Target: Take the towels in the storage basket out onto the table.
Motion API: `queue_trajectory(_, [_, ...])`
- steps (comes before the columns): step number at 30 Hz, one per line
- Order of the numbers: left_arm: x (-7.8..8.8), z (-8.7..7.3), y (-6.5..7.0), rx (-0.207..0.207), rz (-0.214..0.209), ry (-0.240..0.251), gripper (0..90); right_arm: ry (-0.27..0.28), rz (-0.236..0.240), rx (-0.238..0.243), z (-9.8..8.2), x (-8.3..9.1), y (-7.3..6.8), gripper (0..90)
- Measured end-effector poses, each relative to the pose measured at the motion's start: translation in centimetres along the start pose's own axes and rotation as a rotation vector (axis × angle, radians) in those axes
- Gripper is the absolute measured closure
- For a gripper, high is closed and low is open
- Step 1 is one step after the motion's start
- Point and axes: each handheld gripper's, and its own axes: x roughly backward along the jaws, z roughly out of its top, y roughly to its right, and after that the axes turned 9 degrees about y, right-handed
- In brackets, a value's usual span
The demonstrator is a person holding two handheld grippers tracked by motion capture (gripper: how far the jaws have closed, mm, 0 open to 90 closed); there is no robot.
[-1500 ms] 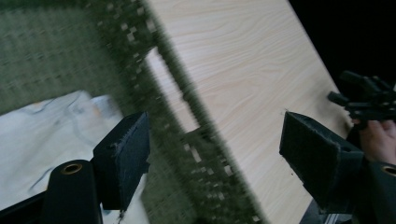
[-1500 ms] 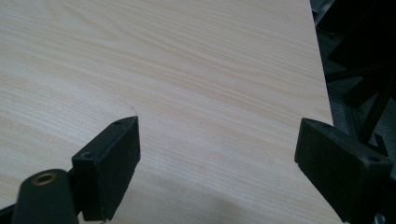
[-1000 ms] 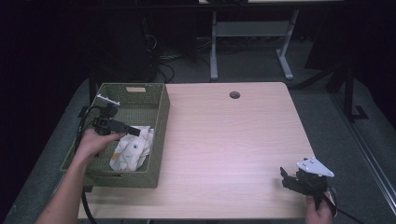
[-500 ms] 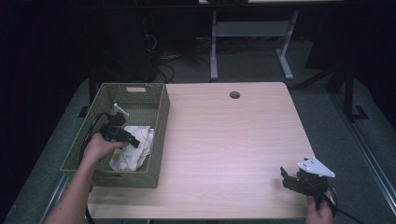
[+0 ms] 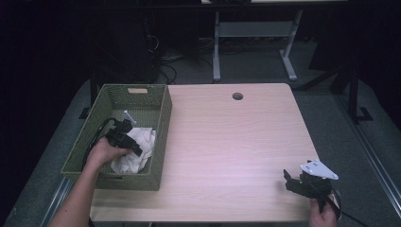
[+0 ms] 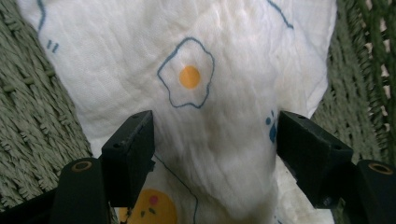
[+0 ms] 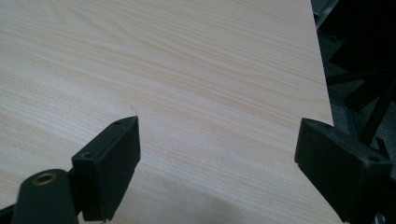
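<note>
A white cloth (image 5: 135,163) printed with fried eggs (image 6: 187,77) lies crumpled in a green woven basket (image 5: 161,135) at the table's left. My left gripper (image 5: 137,150) reaches down into the basket and sits on the cloth. Its jaws have just closed a little but still stand wide. A raised fold of cloth (image 6: 219,154) lies between them, and the pads do not pinch it. My right gripper (image 5: 289,179) rests low at the table's near right corner, open over bare wood (image 7: 219,93).
The light wooden table (image 5: 227,142) has a round cable hole (image 5: 237,96) near its far edge. Basket walls (image 6: 37,116) close in on both sides of the left gripper. A metal desk frame (image 5: 255,42) stands on the floor beyond the table.
The left hand has sunk deeper into the basket, bringing its gripper down onto the cloth. The right gripper has stayed where it was.
</note>
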Motion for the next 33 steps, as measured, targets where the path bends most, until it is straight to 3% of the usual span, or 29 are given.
queue_trajectory(12, [-0.39, -0.06, 0.62, -0.035, 0.063, -0.018, 36.2, 0.006, -0.004, 0.005, 0.08, 0.14, -0.09, 13.9])
queue_trajectory(23, [-0.04, -0.43, 0.34, -0.023, 0.033, -0.006, 60.6, 0.002, -0.001, 0.007, 0.02, 0.08, -0.03, 13.9])
queue_trajectory(33, [0.05, -0.49, -0.03, -0.012, 0.015, -0.002, 68.7, 0.003, -0.002, -0.002, -0.13, 0.03, 0.24, 13.9])
